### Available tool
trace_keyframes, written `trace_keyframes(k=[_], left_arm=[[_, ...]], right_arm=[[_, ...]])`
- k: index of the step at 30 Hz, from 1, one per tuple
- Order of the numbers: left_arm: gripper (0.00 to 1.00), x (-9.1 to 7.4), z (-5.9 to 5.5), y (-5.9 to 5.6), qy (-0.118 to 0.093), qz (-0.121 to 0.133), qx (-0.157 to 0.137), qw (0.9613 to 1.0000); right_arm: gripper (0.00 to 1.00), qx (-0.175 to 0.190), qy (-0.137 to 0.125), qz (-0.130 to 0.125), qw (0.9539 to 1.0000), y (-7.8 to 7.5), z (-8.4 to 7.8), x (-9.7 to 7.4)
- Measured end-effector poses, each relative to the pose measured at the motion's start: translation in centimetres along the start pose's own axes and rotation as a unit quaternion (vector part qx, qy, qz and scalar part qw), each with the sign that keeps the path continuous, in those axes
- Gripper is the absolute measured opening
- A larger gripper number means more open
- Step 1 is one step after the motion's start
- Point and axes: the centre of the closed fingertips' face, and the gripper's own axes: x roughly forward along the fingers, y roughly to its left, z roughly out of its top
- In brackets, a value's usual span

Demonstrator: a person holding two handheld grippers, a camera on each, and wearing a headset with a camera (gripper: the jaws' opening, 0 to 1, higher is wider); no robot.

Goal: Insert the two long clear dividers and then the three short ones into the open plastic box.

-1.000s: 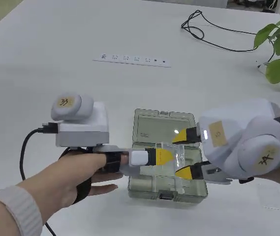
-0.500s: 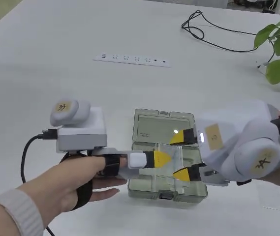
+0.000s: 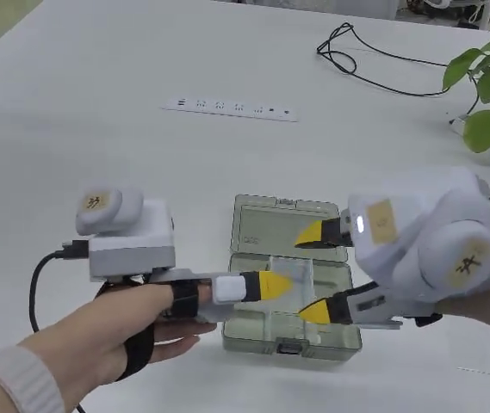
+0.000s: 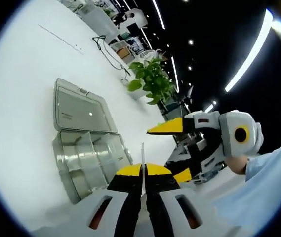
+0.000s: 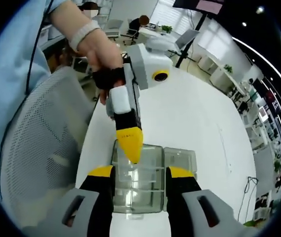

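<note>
An open clear plastic box sits on a white worktop. The left gripper has its jaws pressed together on a clear divider, holding it just above the box's tray, while the right gripper hovers opposite with its jaws spread wide near the sheet's free end. To seat the divider well, it likely needs to be kept upright, lined up with the tray's wall slots and lowered evenly, with the right jaws steadying the far end.

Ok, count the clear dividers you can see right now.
1. One clear divider is pinched in the left gripper, above the open box. Others may already sit inside; clear plastic would hide them.
</note>
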Motion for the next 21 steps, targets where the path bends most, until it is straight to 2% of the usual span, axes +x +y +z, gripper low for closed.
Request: trace_keyframes(k=[1,3,5,6,7,8,9,10,14,17,18,19,20,21], left_arm=[[0.00,-0.1,0.0,-0.2,0.006,-0.006,0.037,0.9993],[0.00,-0.2,0.0,-1.1,0.007,-0.025,0.067,0.9974],[0.00,-0.4,-0.2,-1.6,0.016,-0.031,0.118,0.9924],[0.00,-0.5,-0.4,-2.0,0.024,-0.039,0.151,0.9875],[0.00,-0.5,-0.4,-2.3,0.027,-0.043,0.165,0.9849],[0.00,-0.5,-0.4,-2.4,0.031,-0.045,0.185,0.9813],[0.00,-0.5,-0.4,-2.7,0.033,-0.051,0.203,0.9772],[0.00,-0.5,-0.6,-3.1,0.038,-0.057,0.224,0.9721],[0.00,-0.4,-0.9,-3.6,0.051,-0.061,0.299,0.9508],[0.00,-0.3,-1.5,-3.8,0.074,-0.064,0.357,0.9291],[0.00,-0.3,-1.8,-3.9,0.081,-0.067,0.367,0.9242],[0.00,-0.2,-2.0,-4.2,0.085,-0.073,0.366,0.9238],[0.00,-0.2,-2.1,-4.2,0.088,-0.075,0.370,0.9217],[0.00,-0.1,-2.3,-4.2,0.092,-0.074,0.381,0.9171]], right_arm=[[0.40,0.020,-0.009,0.007,0.9997,-0.2,0.1,-0.3],[0.39,0.040,-0.021,0.011,0.9989,-0.5,0.3,-0.7],[0.35,0.064,-0.028,0.026,0.9972,-0.6,0.3,-1.2],[0.33,0.074,-0.032,0.039,0.9960,-0.5,0.3,-1.5],[0.31,0.078,-0.031,0.045,0.9955,-0.4,0.2,-1.6],[0.29,0.100,-0.030,0.054,0.9930,-0.3,0.2,-1.8],[0.28,0.107,-0.032,0.062,0.9918,-0.2,0.2,-1.9],[0.27,0.110,-0.034,0.082,0.9900,0.4,0.3,-2.0],[0.21,0.119,-0.027,0.109,0.9866,1.2,0.0,-2.0],[0.18,0.115,-0.018,0.126,0.9852,2.1,-0.1,-1.7],[0.17,0.115,-0.017,0.129,0.9849,2.3,-0.1,-1.6],[0.16,0.116,-0.016,0.135,0.9839,2.6,0.0,-1.6],[0.15,0.117,-0.016,0.137,0.9835,2.7,0.1,-1.6],[0.15,0.115,-0.015,0.143,0.9828,2.9,0.2,-1.6]])
